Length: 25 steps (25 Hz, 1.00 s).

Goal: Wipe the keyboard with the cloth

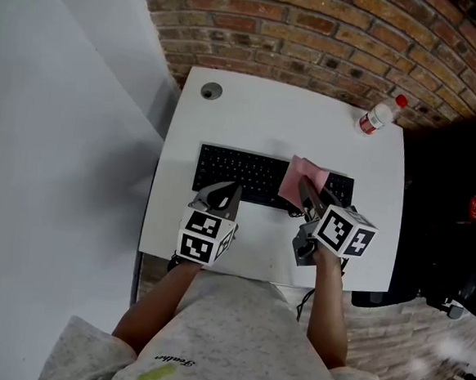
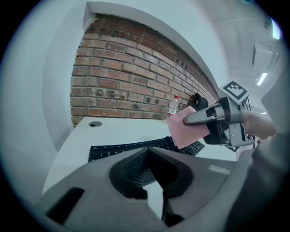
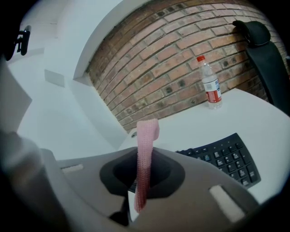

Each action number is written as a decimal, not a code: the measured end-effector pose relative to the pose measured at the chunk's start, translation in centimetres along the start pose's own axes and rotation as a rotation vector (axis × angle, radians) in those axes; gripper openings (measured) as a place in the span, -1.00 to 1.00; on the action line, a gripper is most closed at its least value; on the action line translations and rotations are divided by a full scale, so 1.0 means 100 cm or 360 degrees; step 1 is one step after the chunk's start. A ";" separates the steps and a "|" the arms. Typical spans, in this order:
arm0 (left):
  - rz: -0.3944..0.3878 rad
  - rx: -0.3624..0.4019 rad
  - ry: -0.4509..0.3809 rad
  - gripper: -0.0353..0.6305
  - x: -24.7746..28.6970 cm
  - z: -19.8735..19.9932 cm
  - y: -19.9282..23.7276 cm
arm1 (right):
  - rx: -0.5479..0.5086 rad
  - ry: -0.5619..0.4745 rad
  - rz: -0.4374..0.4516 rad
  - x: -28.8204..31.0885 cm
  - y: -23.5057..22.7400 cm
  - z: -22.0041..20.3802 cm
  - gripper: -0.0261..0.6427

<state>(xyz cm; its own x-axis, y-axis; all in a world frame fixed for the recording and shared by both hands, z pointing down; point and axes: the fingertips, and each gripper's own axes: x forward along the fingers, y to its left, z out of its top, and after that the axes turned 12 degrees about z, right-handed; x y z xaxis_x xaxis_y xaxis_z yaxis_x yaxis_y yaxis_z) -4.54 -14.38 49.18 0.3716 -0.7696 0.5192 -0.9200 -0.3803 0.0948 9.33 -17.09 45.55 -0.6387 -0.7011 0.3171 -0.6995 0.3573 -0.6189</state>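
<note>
A black keyboard (image 1: 239, 173) (image 2: 115, 150) (image 3: 226, 156) lies across the middle of the white table (image 1: 268, 114). My right gripper (image 1: 308, 191) (image 3: 143, 156) is shut on a pink cloth (image 1: 303, 178) (image 2: 186, 127) (image 3: 146, 149). It holds the cloth just over the keyboard's right part, and the cloth stands up edge-on between the jaws in the right gripper view. My left gripper (image 1: 228, 194) (image 2: 149, 153) sits at the keyboard's front left edge, jaws together with nothing between them. The left gripper view shows the right gripper (image 2: 217, 121) off to the right.
A plastic bottle with a red cap (image 1: 379, 114) (image 2: 173, 105) (image 3: 210, 86) stands at the table's back right corner. A round cable hole (image 1: 210, 91) (image 2: 95, 123) is at the back left. A brick wall (image 1: 333, 29) runs behind, and a black chair (image 1: 449, 218) stands to the right.
</note>
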 end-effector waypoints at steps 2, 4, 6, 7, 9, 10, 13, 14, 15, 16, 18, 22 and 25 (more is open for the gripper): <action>0.0011 -0.0006 0.0005 -0.94 -0.006 -0.003 0.014 | -0.0001 0.0019 0.0023 0.014 0.014 -0.008 -0.86; 0.0025 -0.0014 0.0010 -0.94 -0.011 -0.006 0.029 | 0.0006 0.0042 0.0046 0.029 0.029 -0.017 -0.86; 0.0039 -0.0019 0.0013 -0.94 -0.016 -0.009 0.043 | 0.0011 0.0060 0.0071 0.042 0.043 -0.025 -0.86; 0.0045 -0.0021 0.0013 -0.94 -0.018 -0.010 0.049 | 0.0012 0.0069 0.0083 0.049 0.049 -0.029 -0.86; 0.0058 -0.0027 0.0012 -0.94 -0.023 -0.012 0.060 | 0.0018 0.0088 0.0111 0.061 0.060 -0.038 -0.86; 0.0064 -0.0030 0.0012 -0.94 -0.026 -0.013 0.065 | 0.0021 0.0099 0.0124 0.067 0.066 -0.042 -0.86; 0.0085 -0.0041 0.0012 -0.94 -0.034 -0.017 0.081 | 0.0032 0.0128 0.0167 0.086 0.082 -0.055 -0.86; 0.0092 -0.0046 0.0012 -0.94 -0.036 -0.018 0.085 | 0.0037 0.0137 0.0186 0.092 0.088 -0.059 -0.86; 0.0100 -0.0051 0.0013 -0.94 -0.039 -0.020 0.089 | 0.0041 0.0147 0.0206 0.098 0.095 -0.063 -0.86; 0.0107 -0.0055 0.0013 -0.94 -0.041 -0.021 0.093 | 0.0045 0.0158 0.0226 0.104 0.100 -0.068 -0.86; 0.0121 -0.0061 0.0015 -0.94 -0.046 -0.024 0.100 | 0.0063 0.0174 0.0264 0.117 0.111 -0.077 -0.86; 0.0148 -0.0069 0.0014 -0.94 -0.053 -0.029 0.113 | 0.0130 0.0192 0.0338 0.140 0.126 -0.095 -0.86; 0.0168 -0.0083 0.0010 -0.94 -0.059 -0.031 0.121 | 0.0162 0.0208 0.0365 0.152 0.133 -0.106 -0.86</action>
<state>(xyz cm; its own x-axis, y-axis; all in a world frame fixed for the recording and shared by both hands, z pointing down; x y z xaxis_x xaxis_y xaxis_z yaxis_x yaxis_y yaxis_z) -18.27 -12.88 49.93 0.2718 -0.8008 0.5337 -0.9592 -0.2700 0.0834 -13.04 -16.47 49.74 -0.8170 -0.5213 0.2464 -0.5005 0.4290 -0.7520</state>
